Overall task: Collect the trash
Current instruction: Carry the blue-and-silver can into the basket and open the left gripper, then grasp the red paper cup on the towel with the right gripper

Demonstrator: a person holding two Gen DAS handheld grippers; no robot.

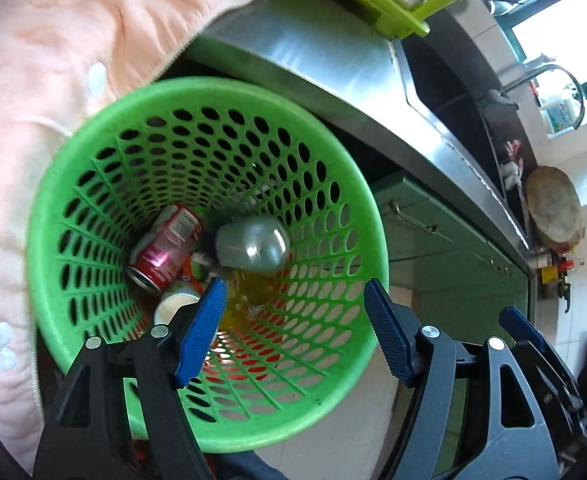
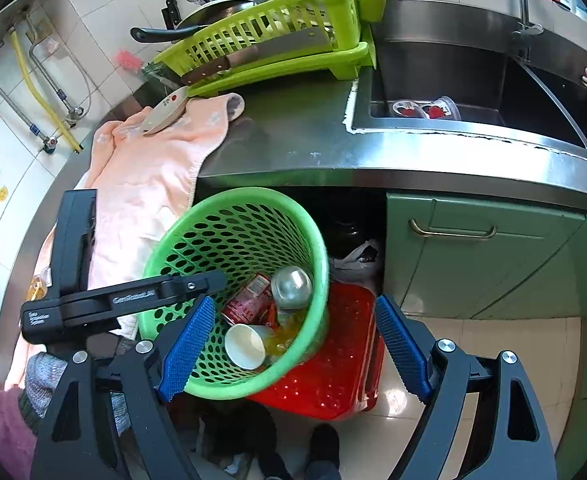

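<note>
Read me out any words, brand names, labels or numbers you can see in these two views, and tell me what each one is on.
"GenRobot.AI": white lettering on the black arm of the left gripper, seen from the right wrist.
Small white lines on that gripper's end block: too small to read.
Red can in the green basket: its label print is blurred, unreadable.
Bottle label by the window: unreadable.
Nothing else carries legible text.

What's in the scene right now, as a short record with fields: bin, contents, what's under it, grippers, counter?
bin: green basket, tilted, below the counter edge
contents: red can, silver can, paper cup, yellow wrapper
under bin: red crate
left gripper: open, empty, over the bin
right gripper: open, empty
counter: pink towel, dish rack, sink
</note>
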